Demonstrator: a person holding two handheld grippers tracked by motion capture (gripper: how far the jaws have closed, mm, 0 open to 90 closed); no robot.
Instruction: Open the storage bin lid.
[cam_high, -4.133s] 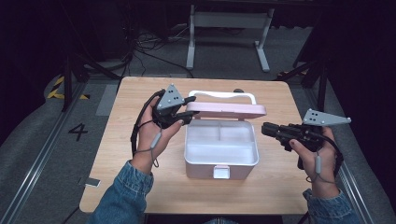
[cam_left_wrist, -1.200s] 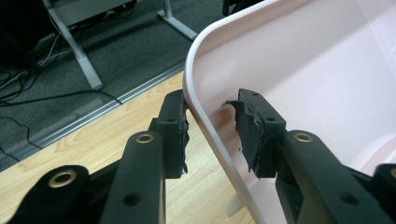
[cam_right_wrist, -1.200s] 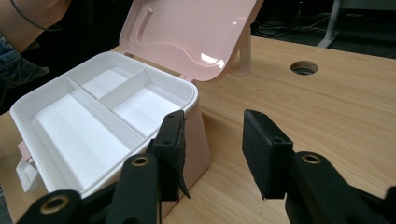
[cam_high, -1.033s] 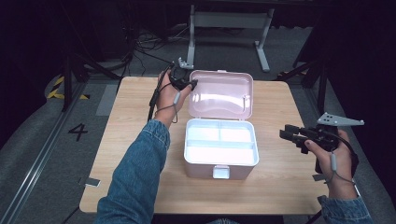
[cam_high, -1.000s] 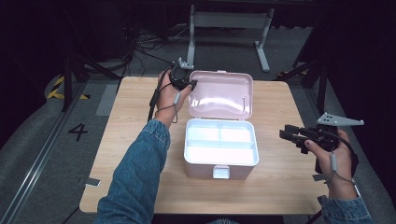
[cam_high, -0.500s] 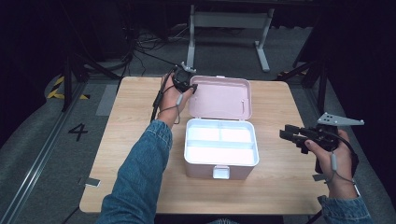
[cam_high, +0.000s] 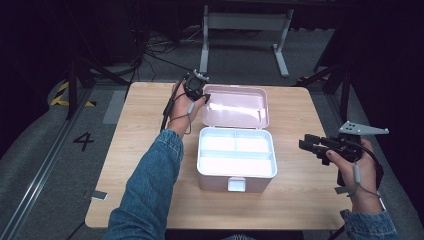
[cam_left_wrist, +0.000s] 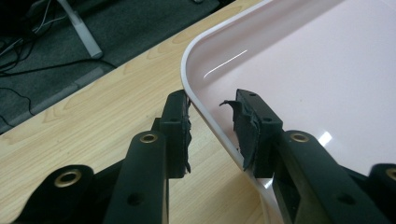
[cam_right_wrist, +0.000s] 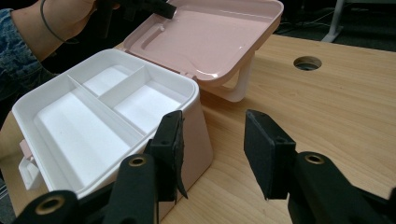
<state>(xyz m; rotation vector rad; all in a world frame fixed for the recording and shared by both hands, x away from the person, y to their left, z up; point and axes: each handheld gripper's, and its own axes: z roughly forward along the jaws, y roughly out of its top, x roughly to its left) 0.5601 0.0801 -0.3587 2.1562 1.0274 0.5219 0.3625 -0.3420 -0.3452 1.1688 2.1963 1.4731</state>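
Surface (cam_high: 140, 150): wooden, carrying the box.
Storage box (cam_high: 237, 159): centre, white tray exposed.
Lid (cam_high: 235, 106): pink, laid back, open.
Left gripper (cam_left_wrist: 212, 128): jaws narrowly parted, straddling lid rim's far-left corner.
Right gripper (cam_right_wrist: 212, 151): jaws wide, empty, right of box, apart.

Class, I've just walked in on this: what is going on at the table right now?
A person at a wooden table is working on a white box with a pink lid. The lid is swung back and open, showing white divided compartments with nothing in them. The left gripper has its jaws on either side of the lid's rim at a far corner, with a gap showing. The right gripper is held open to the right of the box, touching nothing.
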